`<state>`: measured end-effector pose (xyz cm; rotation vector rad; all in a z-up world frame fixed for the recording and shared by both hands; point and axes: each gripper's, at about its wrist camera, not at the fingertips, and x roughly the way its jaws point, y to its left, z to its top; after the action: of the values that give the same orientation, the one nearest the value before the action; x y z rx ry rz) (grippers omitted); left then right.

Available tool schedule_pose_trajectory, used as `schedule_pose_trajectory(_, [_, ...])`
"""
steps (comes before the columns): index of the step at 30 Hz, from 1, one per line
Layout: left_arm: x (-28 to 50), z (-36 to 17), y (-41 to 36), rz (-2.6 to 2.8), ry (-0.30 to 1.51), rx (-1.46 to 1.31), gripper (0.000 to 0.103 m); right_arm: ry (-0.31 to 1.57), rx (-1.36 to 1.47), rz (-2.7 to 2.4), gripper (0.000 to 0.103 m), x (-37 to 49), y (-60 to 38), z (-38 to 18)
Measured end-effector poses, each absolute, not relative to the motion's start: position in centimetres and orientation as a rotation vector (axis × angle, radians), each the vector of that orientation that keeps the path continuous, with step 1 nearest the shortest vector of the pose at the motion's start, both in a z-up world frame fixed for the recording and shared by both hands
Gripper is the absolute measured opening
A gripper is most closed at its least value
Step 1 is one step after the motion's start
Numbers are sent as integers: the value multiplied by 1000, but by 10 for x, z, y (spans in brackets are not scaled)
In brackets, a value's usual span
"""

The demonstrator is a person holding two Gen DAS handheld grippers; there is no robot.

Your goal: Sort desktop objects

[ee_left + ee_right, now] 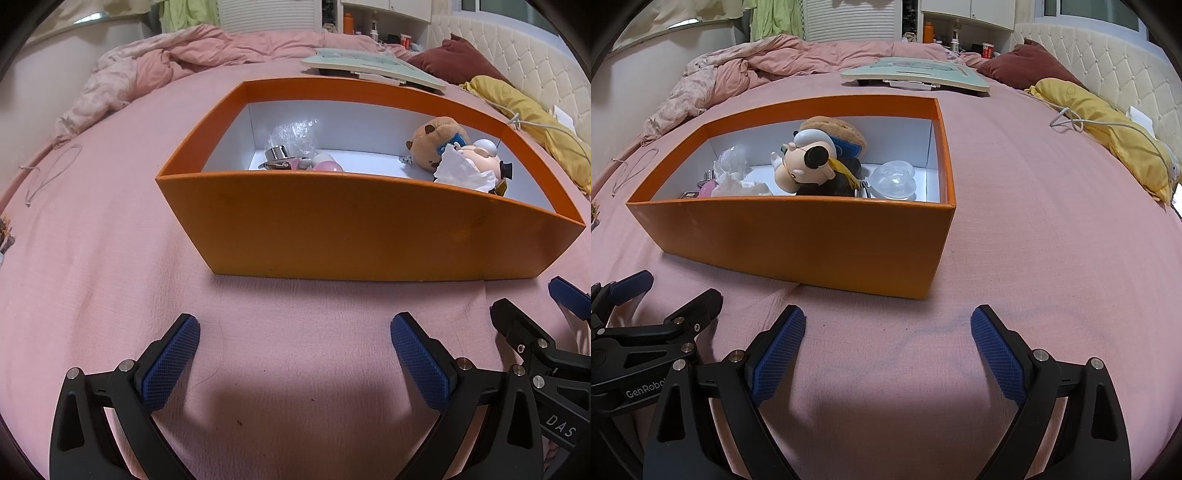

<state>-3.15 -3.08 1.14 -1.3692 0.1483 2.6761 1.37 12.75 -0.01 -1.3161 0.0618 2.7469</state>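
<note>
An orange box (332, 229) (798, 236) with a white inside stands on the pink bed sheet. Inside lie a brown plush toy (436, 140) (842, 129), a cartoon figure doll (805, 162) (480, 155), crumpled white tissue (461, 170) (735, 186), a clear plastic bag (295, 134), a shiny metal piece (277, 157), a pink item (325, 164) and a clear plastic dome (894, 181). My left gripper (295, 328) is open and empty, just in front of the box. My right gripper (888, 321) is open and empty too, near the box's right corner. Each gripper shows at the edge of the other's view.
A pale green board (916, 72) (373, 66) lies behind the box. A yellow cloth (1108, 133) with a white cable (1108, 123) runs along the right, by a dark red pillow (1027, 62). A rumpled pink blanket (147, 74) is heaped at the back left. A string loop (51, 173) lies far left.
</note>
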Motion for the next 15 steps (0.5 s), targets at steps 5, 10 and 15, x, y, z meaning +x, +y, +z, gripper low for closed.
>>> schedule_pose_trajectory(5, [-30, 11, -29, 2680, 147, -1369, 103, 64, -1317, 2748, 92, 14, 128, 0])
schedule_pose_trajectory(10, [-30, 12, -29, 2679, 144, -1369, 103, 63, -1317, 2748, 92, 14, 126, 0])
schedule_pose_trajectory(15, [-30, 12, -29, 2679, 142, -1369, 103, 67, -1317, 2749, 93, 14, 127, 0])
